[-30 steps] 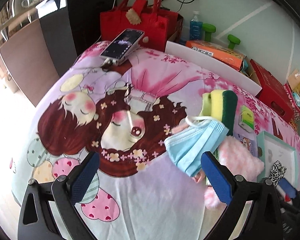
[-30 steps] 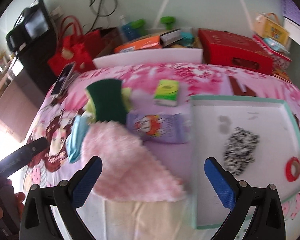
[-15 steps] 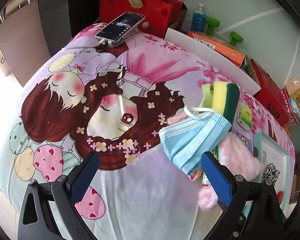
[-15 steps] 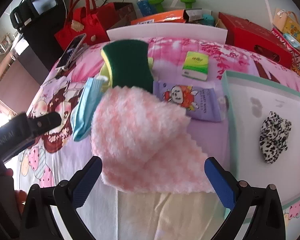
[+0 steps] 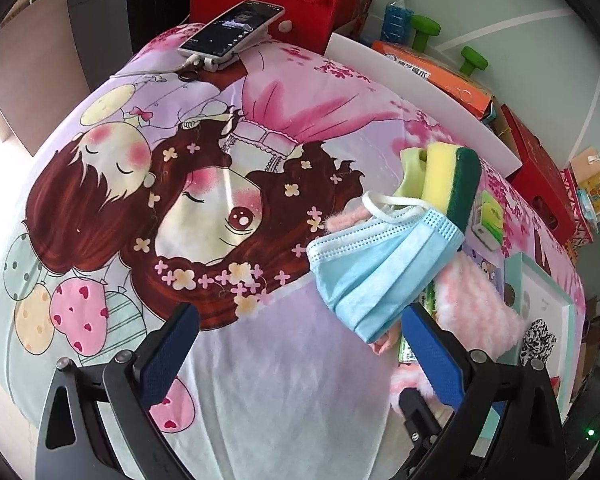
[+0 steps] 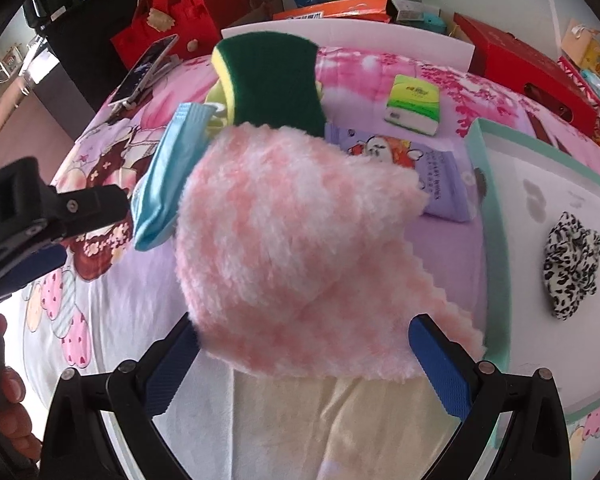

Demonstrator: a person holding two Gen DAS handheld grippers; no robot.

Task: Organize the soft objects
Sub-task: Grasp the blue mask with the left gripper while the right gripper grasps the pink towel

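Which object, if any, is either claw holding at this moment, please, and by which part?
Nothing is held: the left claw and right claw are both open, the fluffy pink-and-white cloth lying loose ahead of the right claw.

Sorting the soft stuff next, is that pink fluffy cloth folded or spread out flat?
Bunched, not flat: the pink cloth humps up in a rounded fold, with only its zigzag edge trailing toward the tray.

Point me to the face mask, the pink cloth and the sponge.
face mask (image 5: 380, 268), left wrist view, middle of its blue pleats.
pink cloth (image 6: 292, 248), right wrist view, middle of the fluffy bulge.
sponge (image 6: 276, 80), right wrist view, green scouring face.
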